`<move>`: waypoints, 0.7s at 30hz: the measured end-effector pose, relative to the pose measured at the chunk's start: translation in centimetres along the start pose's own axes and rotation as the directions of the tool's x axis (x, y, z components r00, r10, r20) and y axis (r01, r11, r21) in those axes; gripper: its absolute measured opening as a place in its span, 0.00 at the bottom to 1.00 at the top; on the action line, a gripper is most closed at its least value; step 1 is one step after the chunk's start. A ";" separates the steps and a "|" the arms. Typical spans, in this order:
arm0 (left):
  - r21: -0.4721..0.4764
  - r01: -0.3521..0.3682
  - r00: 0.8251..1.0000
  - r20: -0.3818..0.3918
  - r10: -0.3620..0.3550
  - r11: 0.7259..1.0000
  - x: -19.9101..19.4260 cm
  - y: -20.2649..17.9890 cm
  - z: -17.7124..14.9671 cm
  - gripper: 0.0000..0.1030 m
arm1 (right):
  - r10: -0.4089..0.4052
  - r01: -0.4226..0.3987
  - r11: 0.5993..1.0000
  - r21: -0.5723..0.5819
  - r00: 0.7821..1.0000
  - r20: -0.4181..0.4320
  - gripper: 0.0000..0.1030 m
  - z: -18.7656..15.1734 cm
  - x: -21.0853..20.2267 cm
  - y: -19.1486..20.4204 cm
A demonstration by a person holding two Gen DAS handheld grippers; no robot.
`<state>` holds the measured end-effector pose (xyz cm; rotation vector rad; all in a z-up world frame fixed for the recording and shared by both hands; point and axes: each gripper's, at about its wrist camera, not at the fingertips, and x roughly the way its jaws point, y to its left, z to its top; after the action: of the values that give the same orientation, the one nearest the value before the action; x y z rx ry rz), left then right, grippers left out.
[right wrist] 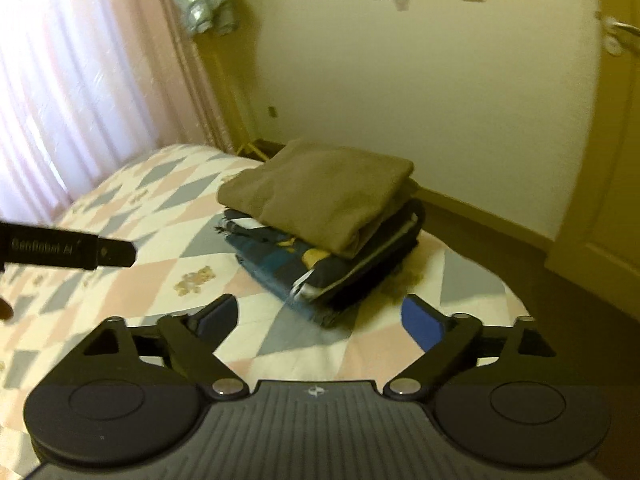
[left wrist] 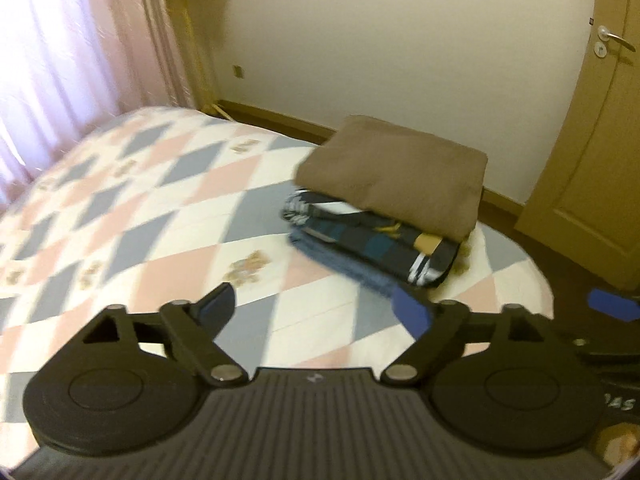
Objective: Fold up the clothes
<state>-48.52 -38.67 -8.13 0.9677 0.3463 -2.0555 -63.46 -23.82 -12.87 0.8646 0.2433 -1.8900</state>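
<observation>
My left claw [left wrist: 322, 312] gapes wide, nothing between fingers. My right claw [right wrist: 320, 316] same, empty. Just ahead of both: stack of folded clothes [left wrist: 376, 236] on checkered bedspread [left wrist: 132, 216], brown garment [right wrist: 320, 196] topmost. Wall [right wrist: 460, 100] beyond.

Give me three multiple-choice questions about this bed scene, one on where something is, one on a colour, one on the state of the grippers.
1. Where does the stack of folded clothes sit?
A. on the diamond-patterned quilt
B. on the floor
C. on a chair

2. What colour is the top folded garment?
A. red
B. brown
C. white

3. How do the jaws of both grippers stand?
A. shut on cloth
B. shut, empty
C. open, empty

Key: A, the stack rests on the diamond-patterned quilt; B, the brown folded garment lies on top; C, left gripper and right gripper hold nothing.
</observation>
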 end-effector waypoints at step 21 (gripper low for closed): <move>0.022 0.014 0.984 0.176 -0.018 1.000 -18.2 3.9 -5.3 0.99 | -0.193 0.188 0.980 0.060 0.978 0.080 1.00 -2.9 -18.6 9.2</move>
<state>-36.03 -27.99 2.18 0.7900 0.2400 -2.1449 -49.76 -13.50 -0.89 0.8174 0.2318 -2.1152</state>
